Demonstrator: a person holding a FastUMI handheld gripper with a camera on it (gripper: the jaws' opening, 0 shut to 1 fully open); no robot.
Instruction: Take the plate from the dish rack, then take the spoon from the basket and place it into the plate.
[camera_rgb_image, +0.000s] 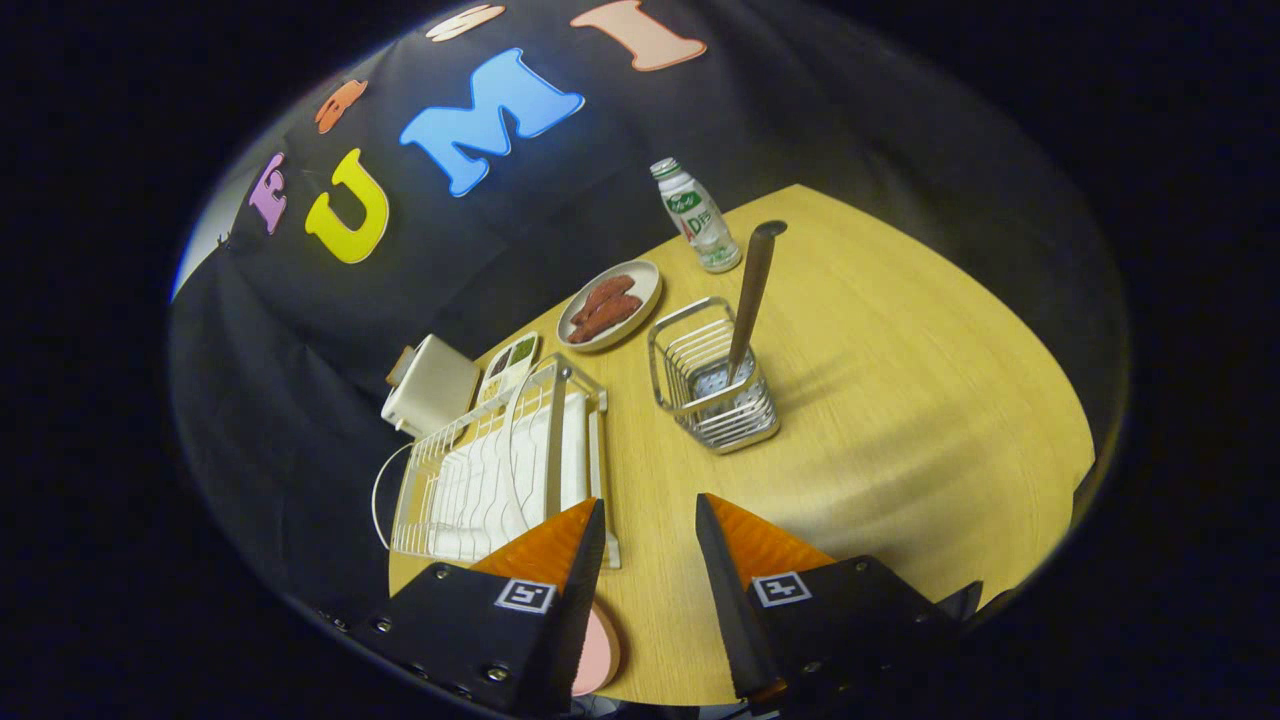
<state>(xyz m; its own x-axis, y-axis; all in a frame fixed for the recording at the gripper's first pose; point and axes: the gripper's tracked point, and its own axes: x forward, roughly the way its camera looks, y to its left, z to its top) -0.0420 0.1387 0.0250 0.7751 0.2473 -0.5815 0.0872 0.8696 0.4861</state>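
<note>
My gripper (650, 500) is open above the wooden table (900, 420), with bare tabletop between its fingers. Just ahead of the left finger stands a white wire dish rack (470, 490), and a thin white plate (520, 440) stands on edge in it. Beyond the right finger is a metal wire basket (712, 380). A spoon (752, 290) stands in the basket with its long handle pointing up. A pink round thing (600, 650) lies on the table under the left finger, mostly hidden.
Behind the rack sit a white box-shaped appliance (432, 385) and a small tray (508, 365). Further back are a plate of sausages (610, 305) and a white bottle (698, 215). The table's edge curves round to the right.
</note>
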